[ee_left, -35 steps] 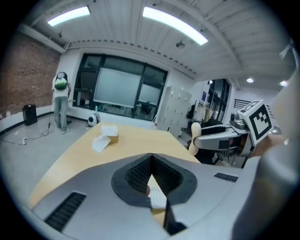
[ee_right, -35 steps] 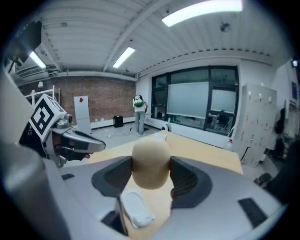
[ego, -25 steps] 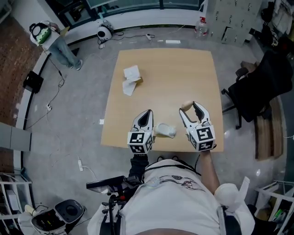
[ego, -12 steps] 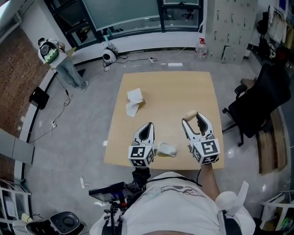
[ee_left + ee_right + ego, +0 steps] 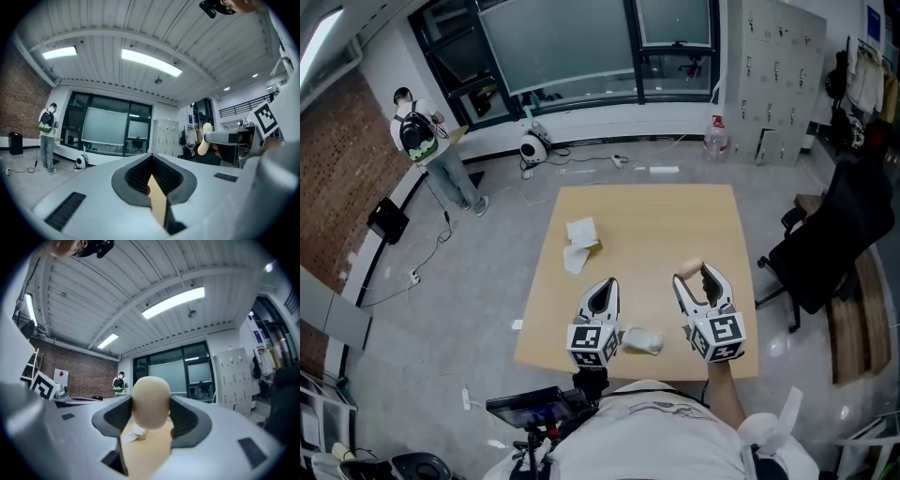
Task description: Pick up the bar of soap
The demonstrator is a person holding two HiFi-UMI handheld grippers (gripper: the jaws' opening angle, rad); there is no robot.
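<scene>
The bar of soap (image 5: 686, 268) is a pale beige oval held above the near part of the wooden table (image 5: 647, 216). My right gripper (image 5: 695, 275) is shut on it; in the right gripper view the soap (image 5: 151, 401) fills the gap between the jaws. It also shows in the left gripper view as a beige bar of soap (image 5: 204, 138) at the tip of the other gripper. My left gripper (image 5: 604, 286) is shut on nothing and hangs level beside it, to the left. Its jaws are closed, with only a sliver of table showing between them.
A crumpled white wrapper (image 5: 642, 341) lies on the table between the two grippers. A small box with white paper (image 5: 579, 244) sits further out at the left. A black office chair (image 5: 830, 234) stands right of the table. A person with a backpack (image 5: 427, 150) stands far left.
The head view has tilted up, so table and grippers sit lower in frame. The right gripper still holds the soap; both grippers stay roughly in place over the near table edge.
</scene>
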